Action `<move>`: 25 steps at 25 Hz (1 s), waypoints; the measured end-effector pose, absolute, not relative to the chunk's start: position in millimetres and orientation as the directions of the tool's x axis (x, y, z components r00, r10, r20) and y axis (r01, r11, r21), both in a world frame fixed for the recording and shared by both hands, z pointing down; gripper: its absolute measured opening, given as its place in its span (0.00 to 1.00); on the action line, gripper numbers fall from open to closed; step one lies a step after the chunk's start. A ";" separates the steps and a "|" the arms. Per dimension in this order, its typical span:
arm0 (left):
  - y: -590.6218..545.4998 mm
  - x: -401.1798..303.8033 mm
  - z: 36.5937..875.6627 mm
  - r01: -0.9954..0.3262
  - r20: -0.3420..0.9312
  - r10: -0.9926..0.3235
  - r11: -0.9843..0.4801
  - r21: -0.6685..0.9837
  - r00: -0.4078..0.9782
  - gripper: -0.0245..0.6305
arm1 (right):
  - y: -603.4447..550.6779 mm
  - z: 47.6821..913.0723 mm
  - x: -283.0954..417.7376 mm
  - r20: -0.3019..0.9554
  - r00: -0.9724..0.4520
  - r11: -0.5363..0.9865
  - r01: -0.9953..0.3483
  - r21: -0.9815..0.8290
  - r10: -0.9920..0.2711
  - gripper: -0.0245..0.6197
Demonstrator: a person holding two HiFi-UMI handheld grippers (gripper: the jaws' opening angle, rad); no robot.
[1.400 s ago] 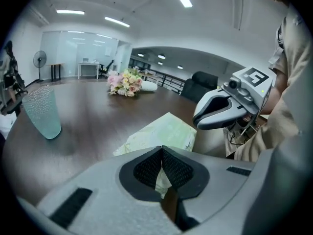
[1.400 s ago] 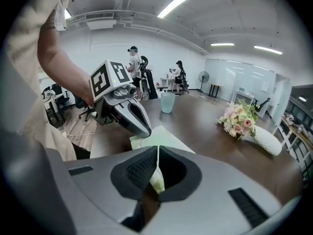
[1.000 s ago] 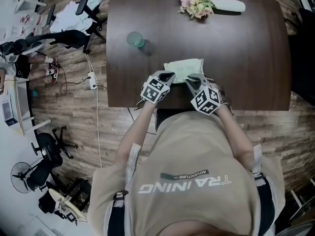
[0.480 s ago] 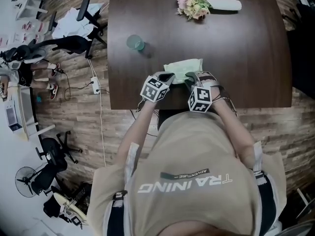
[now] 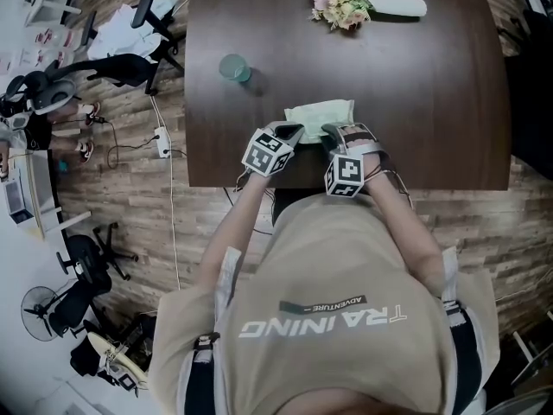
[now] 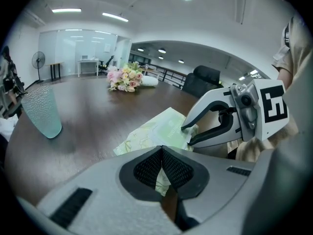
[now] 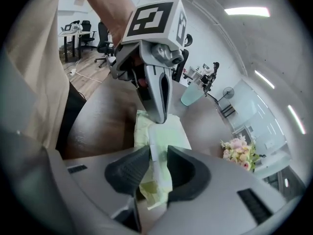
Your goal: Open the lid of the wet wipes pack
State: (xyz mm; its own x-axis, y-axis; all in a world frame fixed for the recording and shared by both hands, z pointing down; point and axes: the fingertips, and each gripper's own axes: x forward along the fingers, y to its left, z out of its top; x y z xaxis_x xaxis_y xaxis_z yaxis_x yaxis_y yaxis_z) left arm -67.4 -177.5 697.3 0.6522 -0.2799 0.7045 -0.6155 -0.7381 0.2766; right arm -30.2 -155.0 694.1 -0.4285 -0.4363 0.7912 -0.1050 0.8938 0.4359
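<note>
The pale green wet wipes pack (image 5: 321, 113) lies flat near the front edge of the dark wooden table (image 5: 415, 102). My left gripper (image 5: 292, 130) is at its near left corner, and in the left gripper view it (image 6: 162, 166) is shut on the pack's crinkled edge (image 6: 156, 131). My right gripper (image 5: 330, 130) is at the near right end. In the right gripper view its jaws (image 7: 157, 164) stand narrowly apart with the pack's whitish lid strip (image 7: 161, 136) filling the gap. The left gripper view shows the right gripper (image 6: 188, 135) with one tip above and one below the pack's edge.
A blue-green glass (image 5: 234, 67) stands to the far left of the pack. A bunch of flowers (image 5: 341, 3) and a white object lie at the table's far edge. The person's body is close against the near edge. Office chairs and cables are on the floor to the left.
My right gripper has moved left and forward onto the pack's near right end. The left gripper has stayed at the pack's left corner.
</note>
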 end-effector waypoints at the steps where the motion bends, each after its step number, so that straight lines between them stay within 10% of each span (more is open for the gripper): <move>1: -177.5 -67.2 697.8 -0.615 0.704 -0.280 -0.738 0.276 0.652 0.05 | -155.1 693.9 -30.0 0.796 -0.440 0.906 -0.124 0.404 -0.416 0.20; 25: -173.7 -68.1 697.6 -0.613 0.728 -0.279 -0.752 0.240 0.626 0.05 | -169.0 641.3 -29.2 0.731 -0.593 0.937 -0.281 0.205 -0.338 0.12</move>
